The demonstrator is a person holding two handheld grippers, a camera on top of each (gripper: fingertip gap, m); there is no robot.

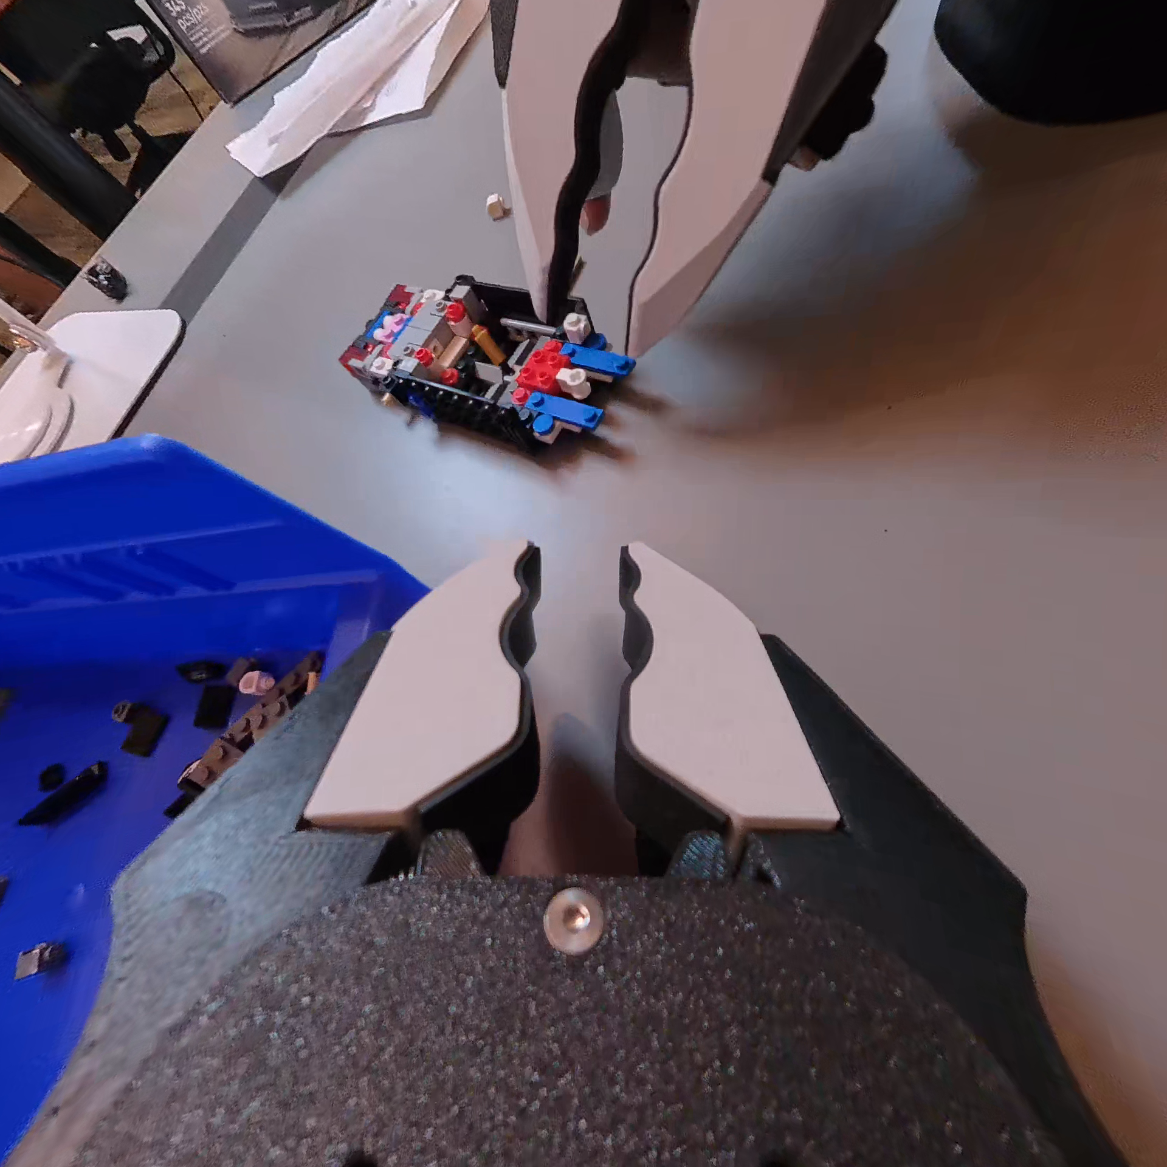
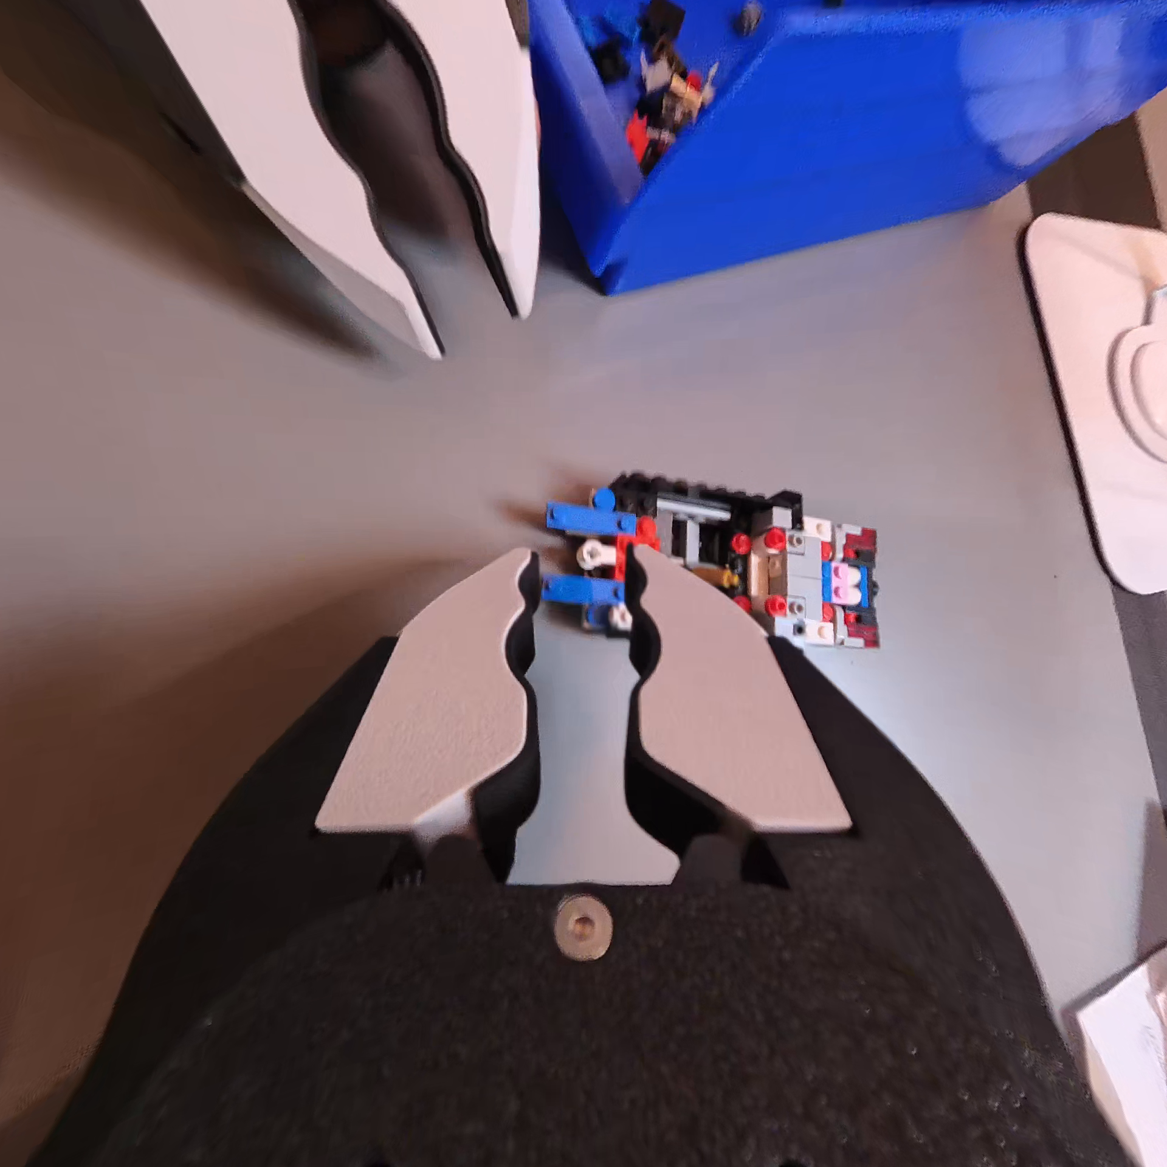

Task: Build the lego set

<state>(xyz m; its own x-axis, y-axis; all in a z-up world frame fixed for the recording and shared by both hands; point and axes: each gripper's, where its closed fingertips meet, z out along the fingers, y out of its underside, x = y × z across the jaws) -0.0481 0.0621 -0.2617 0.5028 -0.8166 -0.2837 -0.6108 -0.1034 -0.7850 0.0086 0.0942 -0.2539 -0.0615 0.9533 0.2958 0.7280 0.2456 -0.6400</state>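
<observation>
The half-built lego model (image 1: 486, 366) lies on the grey table (image 1: 821, 505); it has a black base, grey and red bricks and blue plates at one end. It also shows in the right wrist view (image 2: 745, 562). My right gripper (image 2: 582, 559) is open, and its fingers straddle the corner with the blue plates. In the left wrist view the right gripper (image 1: 593, 331) comes down from above, one fingertip inside the model, the other beside the blue plates. My left gripper (image 1: 580, 556) is open and empty, short of the model; it also shows in the right wrist view (image 2: 477, 335).
A blue bin (image 1: 189, 537) with several loose dark pieces stands by my left gripper, and shows in the right wrist view (image 2: 821, 189). A white stand base (image 1: 95, 360) sits at the table edge. White papers (image 1: 353, 82) and a small beige piece (image 1: 497, 205) lie beyond the model. The left gripper's tips are roughly 8 centimeters from the right gripper's.
</observation>
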